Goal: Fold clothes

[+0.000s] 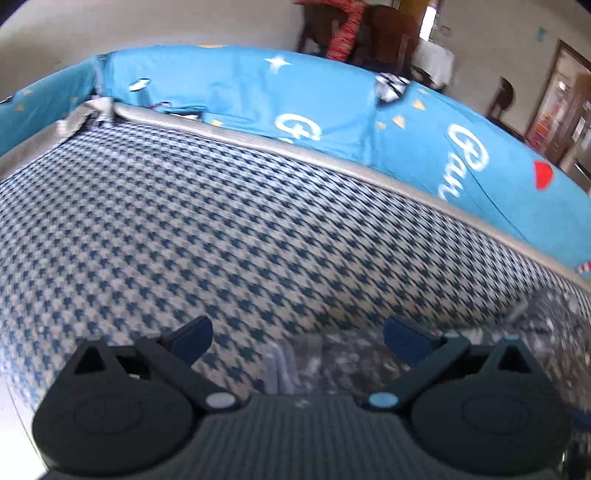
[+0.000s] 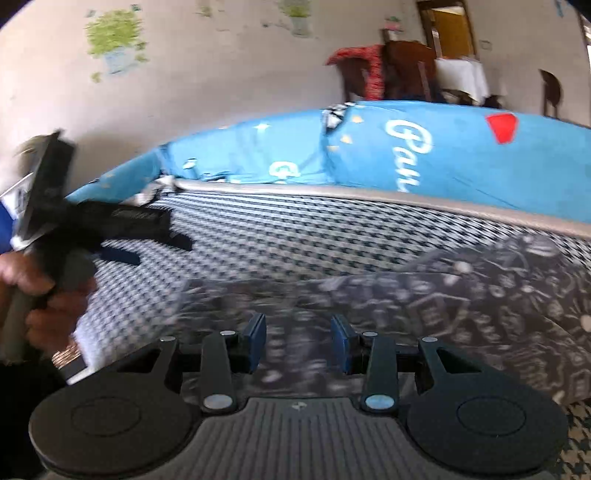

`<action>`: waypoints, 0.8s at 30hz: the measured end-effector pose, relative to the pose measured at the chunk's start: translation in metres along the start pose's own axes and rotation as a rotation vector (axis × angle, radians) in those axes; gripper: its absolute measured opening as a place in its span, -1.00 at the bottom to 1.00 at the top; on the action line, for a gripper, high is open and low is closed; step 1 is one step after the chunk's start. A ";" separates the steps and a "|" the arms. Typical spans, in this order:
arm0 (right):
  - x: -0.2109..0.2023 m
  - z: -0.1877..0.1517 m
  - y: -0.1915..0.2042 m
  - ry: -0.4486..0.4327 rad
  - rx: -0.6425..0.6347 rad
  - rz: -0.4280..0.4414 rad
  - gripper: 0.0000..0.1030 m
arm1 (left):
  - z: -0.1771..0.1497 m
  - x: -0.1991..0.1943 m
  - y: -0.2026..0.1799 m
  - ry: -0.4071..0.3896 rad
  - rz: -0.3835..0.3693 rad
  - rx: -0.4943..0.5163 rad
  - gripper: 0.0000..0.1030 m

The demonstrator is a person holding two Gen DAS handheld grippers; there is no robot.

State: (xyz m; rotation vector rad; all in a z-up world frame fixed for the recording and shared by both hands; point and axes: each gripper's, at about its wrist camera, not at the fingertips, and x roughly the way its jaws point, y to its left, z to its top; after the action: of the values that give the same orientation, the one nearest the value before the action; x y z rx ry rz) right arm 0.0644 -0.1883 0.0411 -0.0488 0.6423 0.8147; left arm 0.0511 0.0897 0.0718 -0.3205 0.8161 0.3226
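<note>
A dark grey garment with a pale busy print (image 2: 443, 295) lies crumpled on the blue-and-white houndstooth surface (image 2: 277, 229). My right gripper (image 2: 299, 341) hovers just over the garment's near left part, open, with nothing between its blue pads. In the left wrist view the same garment (image 1: 461, 350) shows at the lower right, its edge reaching under the gap of my left gripper (image 1: 299, 339). That gripper is wide open and holds nothing. In the right wrist view the left gripper (image 2: 151, 247) is at the far left, held by a hand (image 2: 37, 288), to the left of the garment.
A bright blue padded cover with white lettering (image 1: 406, 140) runs along the far side behind a grey piped border (image 1: 295, 147). Beyond it stand wooden chairs with a red cloth (image 2: 369, 70), a wall with plant stickers (image 2: 114, 40) and a doorway (image 2: 447, 29).
</note>
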 end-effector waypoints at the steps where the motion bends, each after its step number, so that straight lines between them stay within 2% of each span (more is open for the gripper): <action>1: 0.001 0.001 -0.005 0.000 0.012 -0.014 -0.27 | -0.003 0.004 -0.007 0.009 -0.017 0.017 1.00; 6: 0.008 0.004 -0.025 0.001 0.051 -0.035 -0.27 | -0.023 0.015 -0.040 0.039 -0.061 0.111 1.00; 12: 0.024 0.008 -0.046 0.012 0.095 -0.055 -0.27 | -0.036 0.030 -0.069 0.048 -0.066 0.189 1.00; 24: 0.058 0.019 -0.066 0.012 0.152 0.013 -0.37 | -0.049 0.057 -0.084 0.074 -0.039 0.233 1.00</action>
State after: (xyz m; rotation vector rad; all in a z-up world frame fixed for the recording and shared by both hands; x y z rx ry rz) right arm 0.1490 -0.1908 0.0115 0.0890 0.7149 0.7764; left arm 0.0895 0.0037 0.0104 -0.1308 0.9092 0.1774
